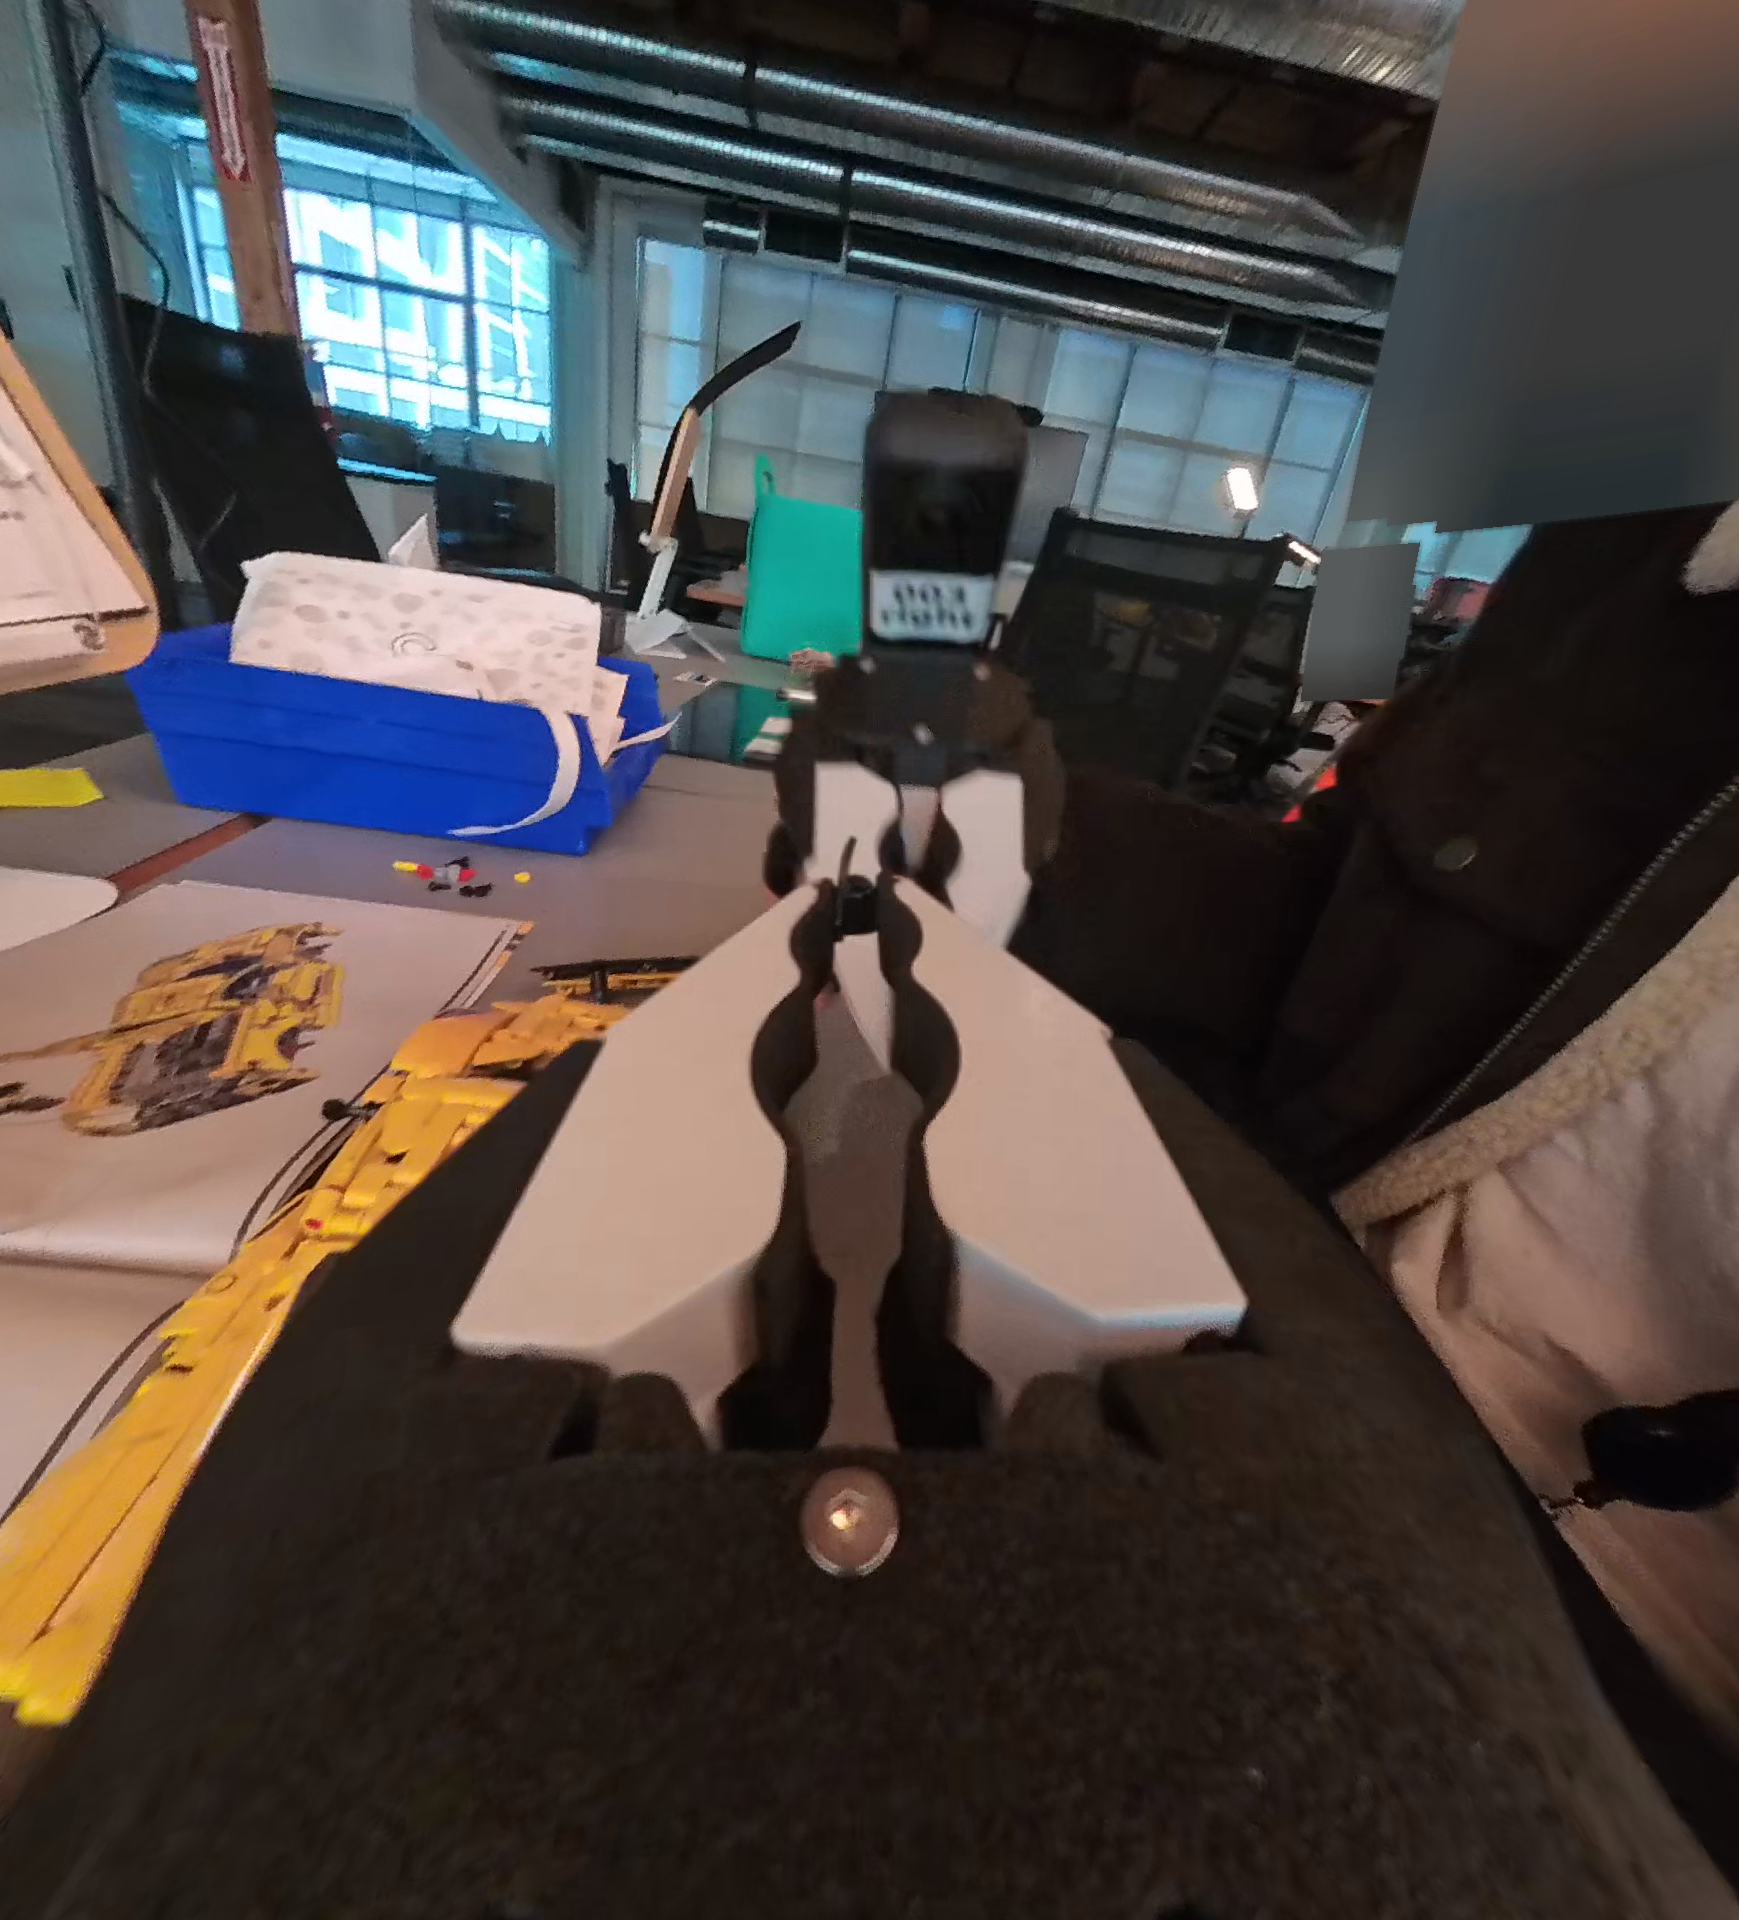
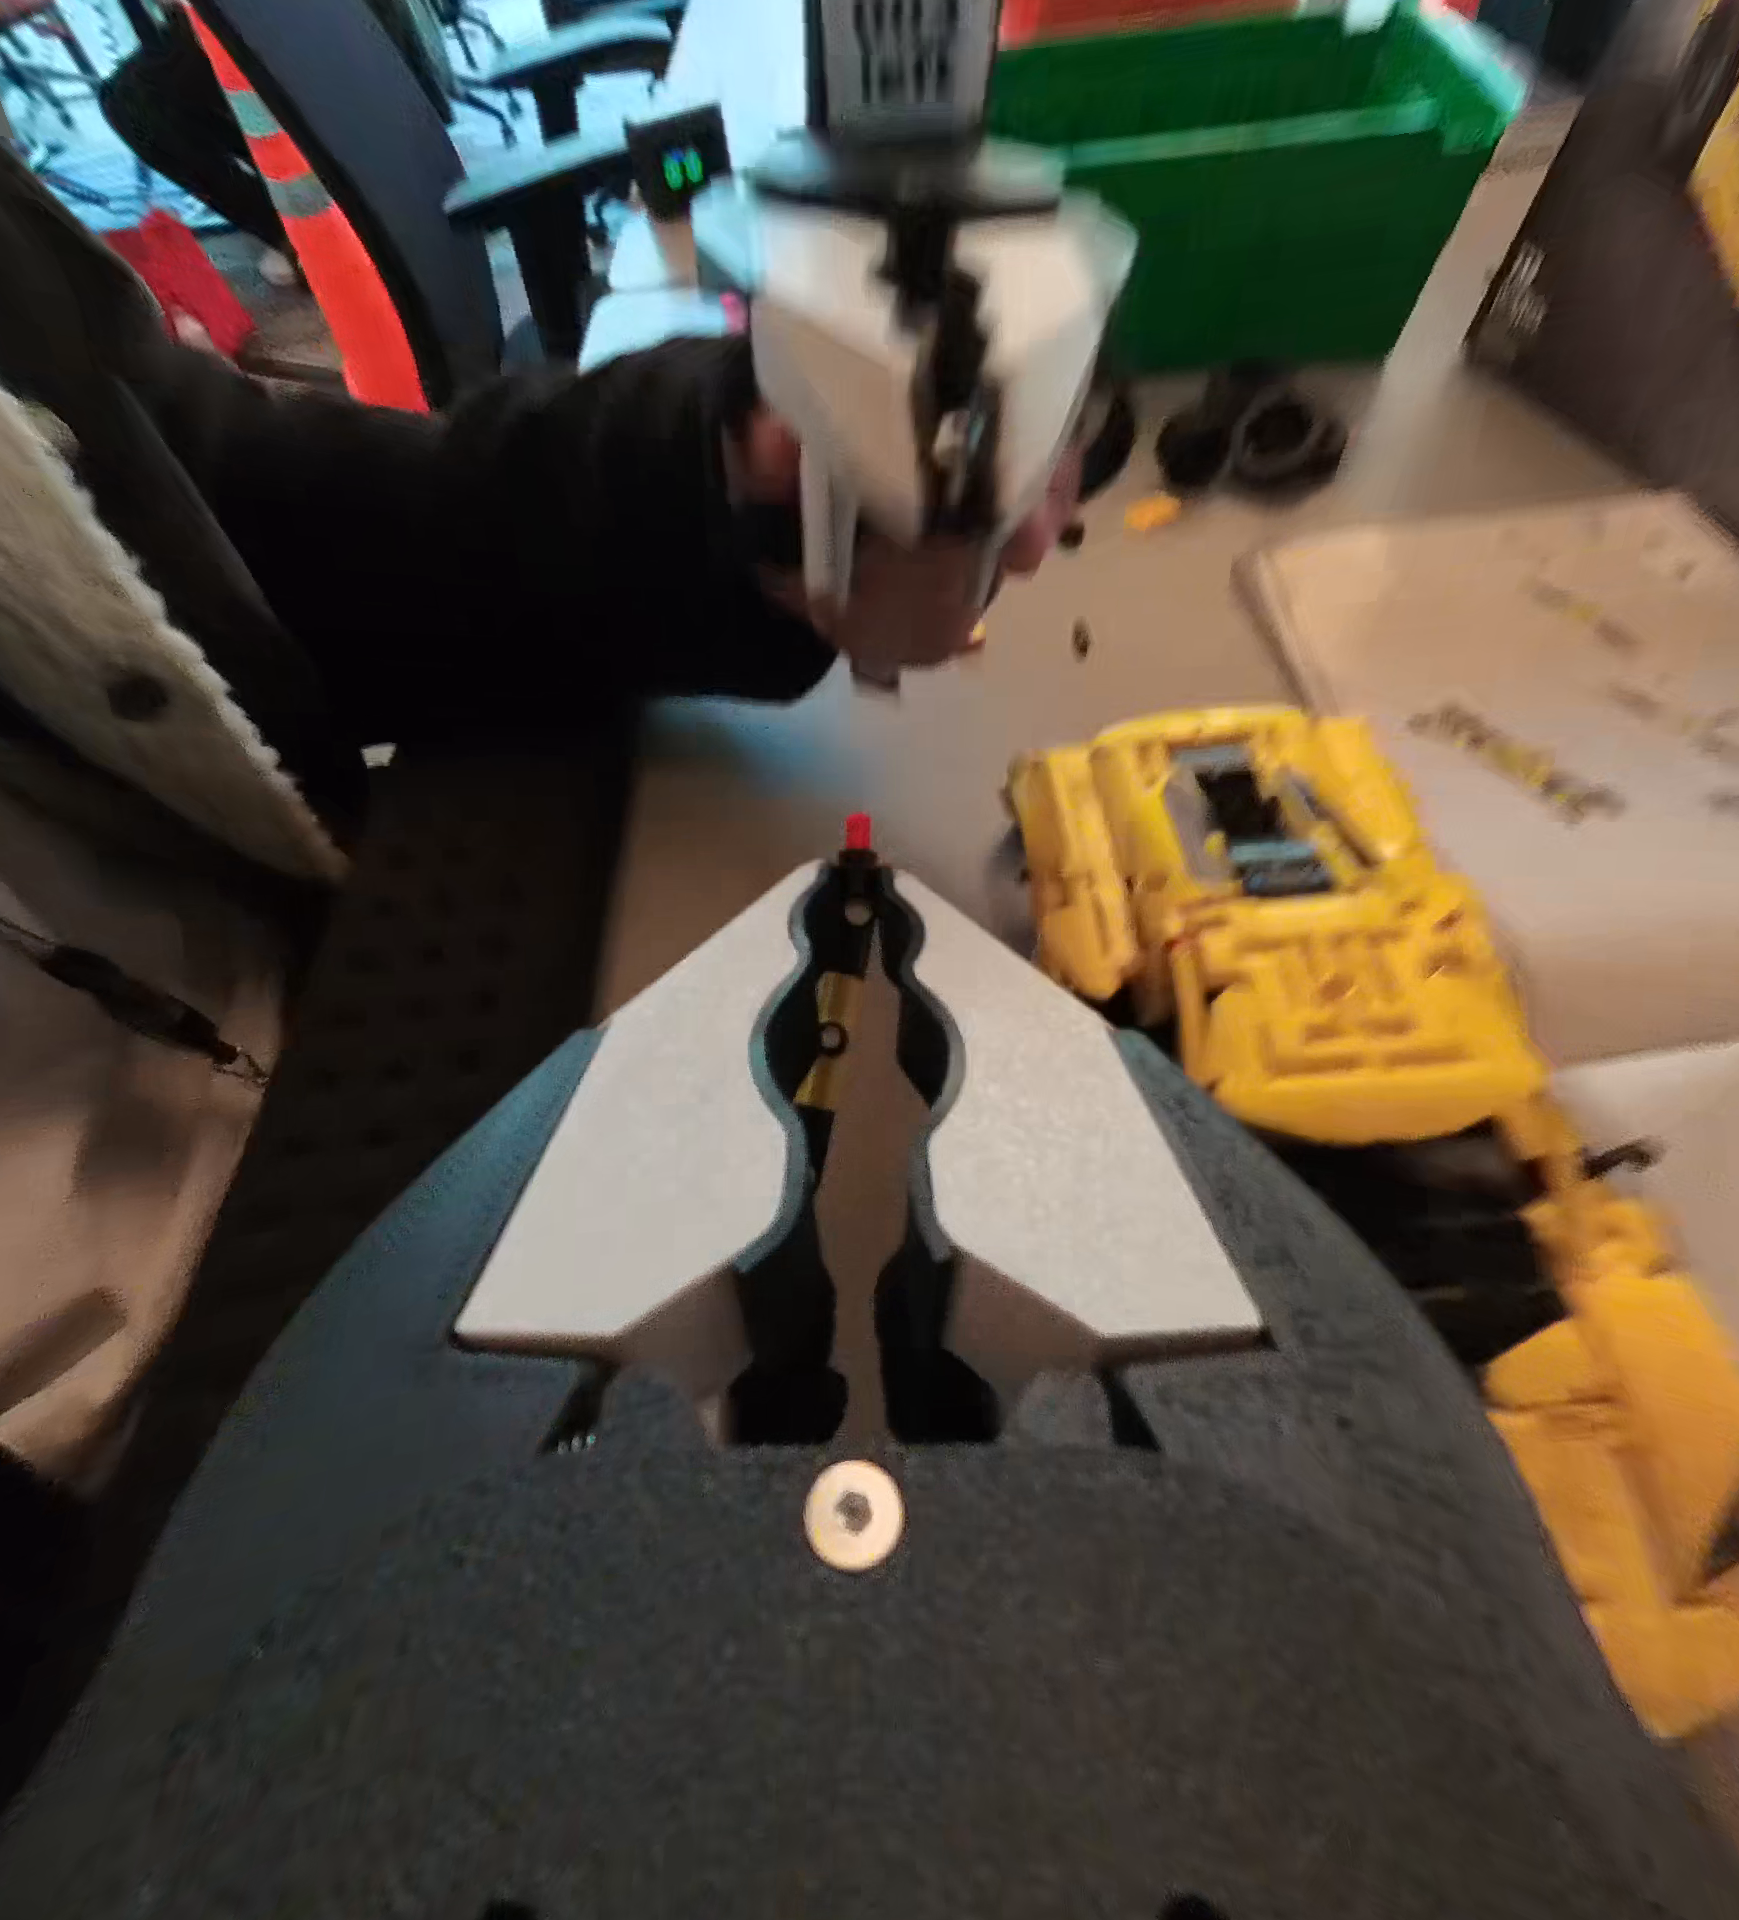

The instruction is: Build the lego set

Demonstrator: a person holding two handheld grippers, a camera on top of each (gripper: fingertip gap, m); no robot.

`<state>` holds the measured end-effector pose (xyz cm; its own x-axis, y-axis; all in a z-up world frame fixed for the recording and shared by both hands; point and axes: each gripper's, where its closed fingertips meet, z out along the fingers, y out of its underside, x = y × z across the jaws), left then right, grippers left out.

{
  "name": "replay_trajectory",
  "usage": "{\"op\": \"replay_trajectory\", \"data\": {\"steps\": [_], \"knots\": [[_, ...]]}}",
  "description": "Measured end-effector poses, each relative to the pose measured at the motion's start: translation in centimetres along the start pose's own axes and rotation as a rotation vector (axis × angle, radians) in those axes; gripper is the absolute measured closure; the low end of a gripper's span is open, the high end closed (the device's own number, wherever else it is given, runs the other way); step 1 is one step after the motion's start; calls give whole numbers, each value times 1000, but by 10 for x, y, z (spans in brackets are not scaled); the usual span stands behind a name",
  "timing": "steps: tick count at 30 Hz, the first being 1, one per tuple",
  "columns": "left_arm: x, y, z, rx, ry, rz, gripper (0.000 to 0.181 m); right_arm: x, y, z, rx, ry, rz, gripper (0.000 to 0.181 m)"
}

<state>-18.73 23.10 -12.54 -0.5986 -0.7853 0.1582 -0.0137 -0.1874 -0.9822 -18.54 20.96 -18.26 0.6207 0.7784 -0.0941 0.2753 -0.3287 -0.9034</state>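
My left claw point(image 1: 852, 914) is pinched down on a small black piece point(image 1: 854, 902) at the very tips. My right claw point(image 2: 854, 871) is clamped on a thin black-and-yellow piece point(image 2: 837, 1013) with a red pin point(image 2: 856, 831) poking out past the tips. Both are raised off the worktop point(image 1: 636, 883) and point at each other, tips near but apart.

Step in hand looks like joining the two small parts in the air. To do it well: line the red pin up with the hole in the black piece, push straight along the axis, hold both grips firm so nothing twists. Right view is blurred, so alignment is hard to judge.

The yellow lego model point(image 2: 1291, 966) lies on the worktop below and to my right, just beside the open instruction booklet point(image 1: 200, 1039). Loose bits point(image 1: 449, 876) lie near the blue bin point(image 1: 377, 748). Worktop edge and the person's jacket point(image 1: 1571, 1039) are close on one side; open air between the claws is free.
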Motion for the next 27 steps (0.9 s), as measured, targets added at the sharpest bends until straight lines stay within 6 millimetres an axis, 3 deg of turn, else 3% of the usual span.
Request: {"op": "replay_trajectory", "data": {"steps": [2,8,22,27], "knots": [[1,1,0,-5,2,12,174,1,-20,-8,-33,-26,-33,174],[6,3,3,-9,17,65,174,18,-41,-18,-117,24,-92,174],[7,12,12,-46,5,91,174,9,-34,-6,-189,13,-131,174],[2,12,8,-62,-24,111,174,15,-31,-9,-192,40,-121,174]]}}
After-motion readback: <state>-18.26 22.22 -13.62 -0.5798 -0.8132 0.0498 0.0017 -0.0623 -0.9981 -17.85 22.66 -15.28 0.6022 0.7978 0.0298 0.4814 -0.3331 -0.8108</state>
